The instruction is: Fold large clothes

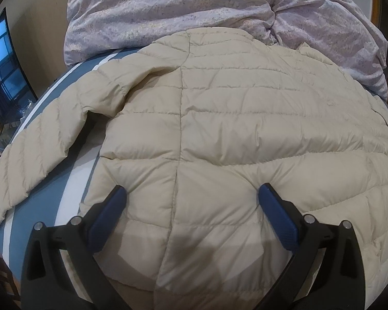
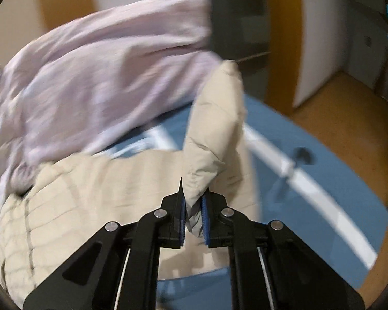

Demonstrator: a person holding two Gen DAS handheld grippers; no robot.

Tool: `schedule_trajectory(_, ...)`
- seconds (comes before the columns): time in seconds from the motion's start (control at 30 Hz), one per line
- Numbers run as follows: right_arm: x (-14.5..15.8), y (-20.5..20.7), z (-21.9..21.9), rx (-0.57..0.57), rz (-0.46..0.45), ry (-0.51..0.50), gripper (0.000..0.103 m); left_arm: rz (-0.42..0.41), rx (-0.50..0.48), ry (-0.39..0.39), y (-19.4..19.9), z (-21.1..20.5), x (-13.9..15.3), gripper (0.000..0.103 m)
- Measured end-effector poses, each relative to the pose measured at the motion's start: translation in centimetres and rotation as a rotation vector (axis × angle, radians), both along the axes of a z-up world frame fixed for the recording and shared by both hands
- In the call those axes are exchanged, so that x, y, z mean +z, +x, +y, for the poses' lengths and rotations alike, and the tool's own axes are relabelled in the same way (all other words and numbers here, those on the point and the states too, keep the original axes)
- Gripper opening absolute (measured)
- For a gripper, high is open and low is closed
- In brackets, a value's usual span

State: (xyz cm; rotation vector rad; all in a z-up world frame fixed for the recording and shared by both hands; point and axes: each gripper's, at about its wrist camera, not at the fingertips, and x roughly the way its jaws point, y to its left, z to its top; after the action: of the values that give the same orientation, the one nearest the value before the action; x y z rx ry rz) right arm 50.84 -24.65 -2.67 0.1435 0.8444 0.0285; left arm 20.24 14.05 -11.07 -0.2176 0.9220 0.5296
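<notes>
The jacket (image 1: 219,118) lies spread on the bed (image 1: 51,201), duvet (image 1: 168,13) at 12 o'clock. Left gripper (image 1: 192,193) presses its hem, fingers apart. Right gripper (image 2: 193,201) is clamped on the sleeve (image 2: 217,129).

Cream quilted puffer jacket (image 1: 219,118) spread flat on bed, one sleeve (image 2: 217,129) lifted.

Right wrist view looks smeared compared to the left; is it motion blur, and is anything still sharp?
Right wrist: streaky motion blur on the duvet and jacket; the right gripper and pinched sleeve stay sharp. Left wrist: crisp, fisheye-bowed, the left gripper shadowing the jacket.
</notes>
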Motion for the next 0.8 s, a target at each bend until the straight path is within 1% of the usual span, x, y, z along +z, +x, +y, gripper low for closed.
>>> schedule_trajectory(0.1, -0.8, -0.3, 5.2, 0.106, 0.023, 0.003, 0.010, -0.001, 0.000, -0.004, 0.0, 0.1, 0.0, 0.101)
schedule_trajectory(0.27, -2.1, -1.3, 12.2, 0.246, 0.060, 0.021, 0.010, -0.003, 0.000, -0.009, 0.0, 0.0, 0.0, 0.101)
schedule_trajectory(0.4, -2.8, -2.9, 16.8, 0.351, 0.089, 0.033, 0.010, -0.004, 0.000, -0.011, 0.0, 0.0, 0.1, 0.101)
schedule_trajectory(0.57, -3.4, -4.6, 21.2, 0.448, 0.119, 0.043, 0.010, -0.006, 0.000, -0.017, 0.0, 0.0, 0.1, 0.101)
schedule_trajectory(0.8, -3.3, -6.4, 24.4, 0.532, 0.141, 0.064, 0.010, -0.006, 0.000, -0.017, 0.0, 0.0, 0.1, 0.101)
